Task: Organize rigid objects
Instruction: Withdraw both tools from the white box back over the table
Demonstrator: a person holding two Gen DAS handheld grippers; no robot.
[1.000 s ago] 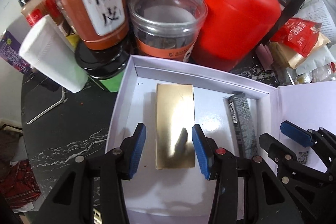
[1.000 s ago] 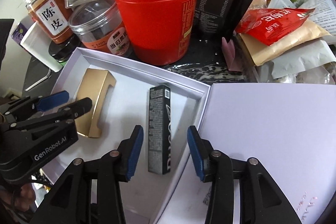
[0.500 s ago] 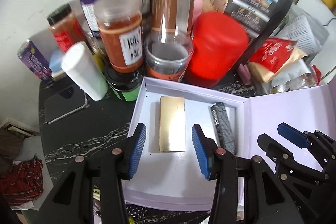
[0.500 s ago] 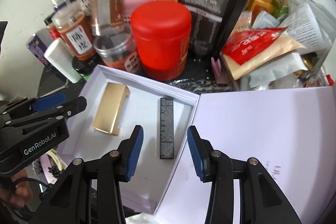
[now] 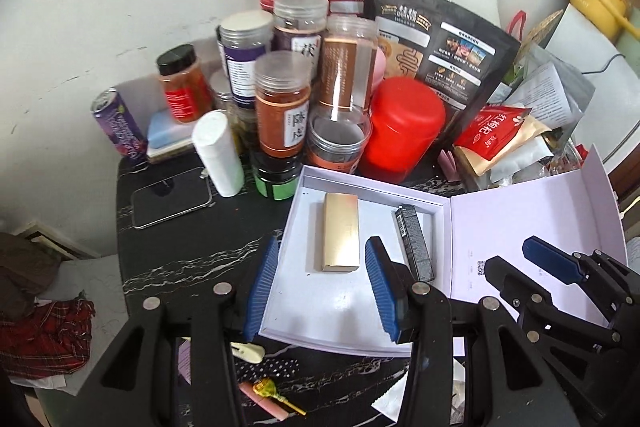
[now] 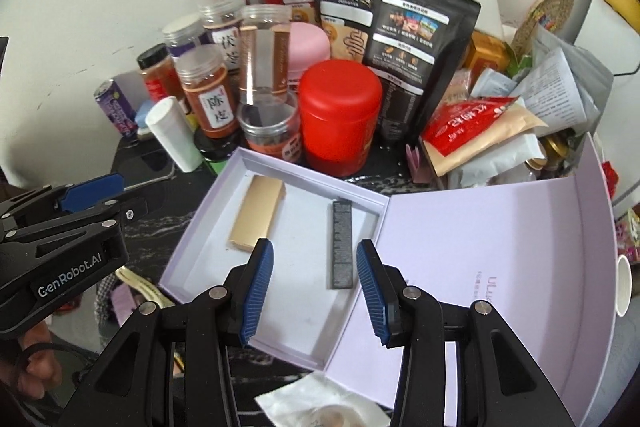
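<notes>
Both of our grippers hang empty above the open white box (image 5: 400, 341), the left gripper (image 5: 318, 287) and the right gripper (image 6: 310, 287) each with jaws partly apart and nothing between them. The gold case (image 5: 341, 237) lies toward the box's far left corner, the black stick (image 6: 341, 243) along its hinge edge, apart. Probably the lid (image 6: 500, 247) comes next; we should approach it squarely, clear of the crowded jars at the bench's back edge.
</notes>
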